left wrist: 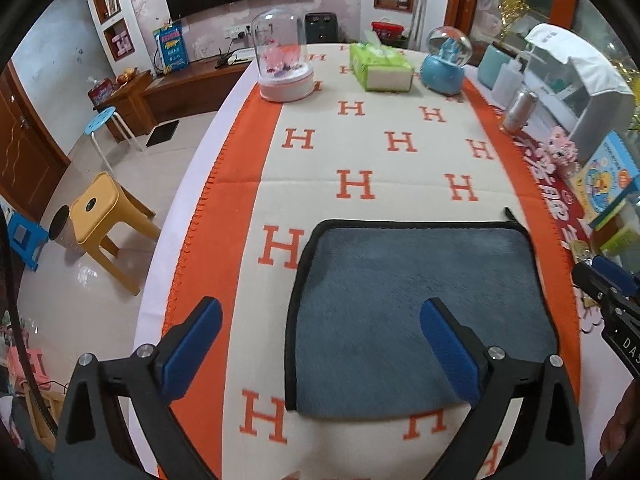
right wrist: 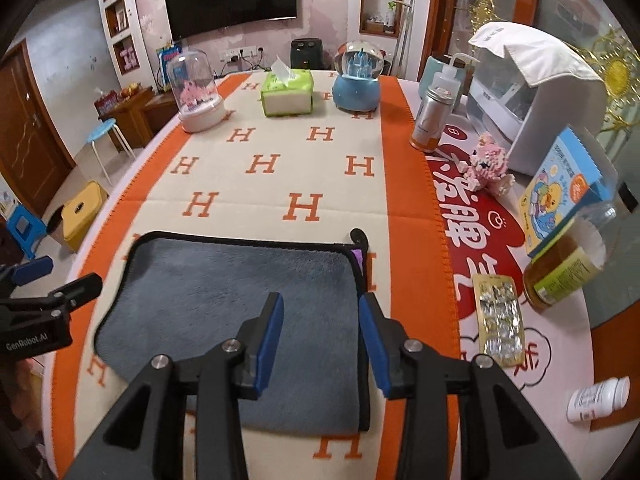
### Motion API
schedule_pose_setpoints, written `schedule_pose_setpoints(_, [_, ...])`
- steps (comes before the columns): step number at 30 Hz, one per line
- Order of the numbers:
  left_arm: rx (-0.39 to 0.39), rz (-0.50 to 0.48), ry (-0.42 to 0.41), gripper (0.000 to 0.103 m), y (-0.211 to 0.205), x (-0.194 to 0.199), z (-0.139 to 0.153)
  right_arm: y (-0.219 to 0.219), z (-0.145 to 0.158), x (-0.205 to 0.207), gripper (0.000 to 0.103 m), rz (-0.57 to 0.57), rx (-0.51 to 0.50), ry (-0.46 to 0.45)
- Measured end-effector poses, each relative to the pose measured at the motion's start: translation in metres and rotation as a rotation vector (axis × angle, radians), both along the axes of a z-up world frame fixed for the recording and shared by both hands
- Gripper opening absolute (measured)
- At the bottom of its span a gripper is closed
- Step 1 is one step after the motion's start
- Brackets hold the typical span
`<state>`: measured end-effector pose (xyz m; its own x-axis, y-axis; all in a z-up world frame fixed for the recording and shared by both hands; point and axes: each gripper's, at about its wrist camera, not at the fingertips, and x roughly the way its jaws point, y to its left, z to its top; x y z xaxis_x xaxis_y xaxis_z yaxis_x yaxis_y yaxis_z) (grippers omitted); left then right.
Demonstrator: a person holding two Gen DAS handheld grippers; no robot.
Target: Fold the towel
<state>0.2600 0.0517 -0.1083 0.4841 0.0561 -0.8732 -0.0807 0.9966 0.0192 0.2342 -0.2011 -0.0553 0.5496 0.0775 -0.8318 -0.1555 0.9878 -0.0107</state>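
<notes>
A grey-blue plush towel [left wrist: 404, 304] with black trim lies flat on the orange and cream H-pattern cloth [left wrist: 360, 152]; it also shows in the right wrist view [right wrist: 224, 300]. A small black loop sticks out at its far right corner [right wrist: 357, 236]. My left gripper [left wrist: 322, 342] is open wide above the towel's left edge, empty. My right gripper [right wrist: 322, 338] is partly open above the towel's right edge, empty. Each gripper shows at the edge of the other's view: the right one [left wrist: 604, 280], the left one [right wrist: 44, 280].
At the table's far end stand a glass dome [left wrist: 282, 60], a green tissue box [left wrist: 380, 66] and a blue snow globe [left wrist: 446, 62]. On the right are a metal can [right wrist: 432, 116], a pink block toy [right wrist: 488, 164], a book [right wrist: 560, 188], a jar [right wrist: 560, 272], a pill blister [right wrist: 500, 316] and a white bottle [right wrist: 598, 398]. Stools [left wrist: 104, 220] stand left of the table.
</notes>
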Motion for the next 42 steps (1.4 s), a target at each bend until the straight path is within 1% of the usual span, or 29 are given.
schedule_pose_setpoints(4, [-0.004,-0.003,-0.019,0.101,-0.004,-0.018,0.016,-0.001,0.011,-0.020,0.041,0.003,0.005,-0.010])
schedule_pose_setpoints(6, [-0.006,-0.007,-0.032,0.102,-0.007,-0.028,0.024,-0.002,0.015,-0.030,0.046,0.002,0.008,-0.013])
schedule_pose_setpoints(8, [-0.009,-0.012,-0.035,0.102,-0.010,-0.038,0.030,-0.002,0.018,-0.039,0.048,-0.003,0.009,-0.017])
schedule_pose_setpoints(17, [-0.020,-0.024,-0.044,0.102,-0.019,-0.085,0.049,-0.004,0.029,-0.083,0.048,0.004,0.020,-0.007])
schedule_pose_setpoints(21, [-0.045,-0.031,-0.036,0.102,-0.023,-0.112,0.056,-0.004,0.031,-0.106,0.048,0.008,0.038,0.019])
schedule_pose_setpoints(25, [-0.073,-0.030,-0.039,0.102,-0.025,-0.139,0.064,-0.003,0.039,-0.133,0.048,0.016,0.035,0.022])
schedule_pose_setpoints(29, [-0.052,-0.027,-0.058,0.102,-0.029,-0.167,0.075,-0.002,0.052,-0.161,0.048,0.023,0.037,0.002])
schedule_pose_setpoints(33, [-0.049,-0.026,-0.072,0.102,-0.032,-0.190,0.086,0.000,0.062,-0.183,0.048,0.029,0.047,-0.010])
schedule_pose_setpoints(38, [-0.022,-0.033,-0.097,0.102,-0.038,-0.215,0.099,0.001,0.065,-0.199,0.048,0.022,0.061,0.004])
schedule_pose_setpoints(42, [-0.027,-0.038,-0.094,0.102,-0.041,-0.231,0.104,0.000,0.068,-0.211,0.048,0.019,0.057,0.006])
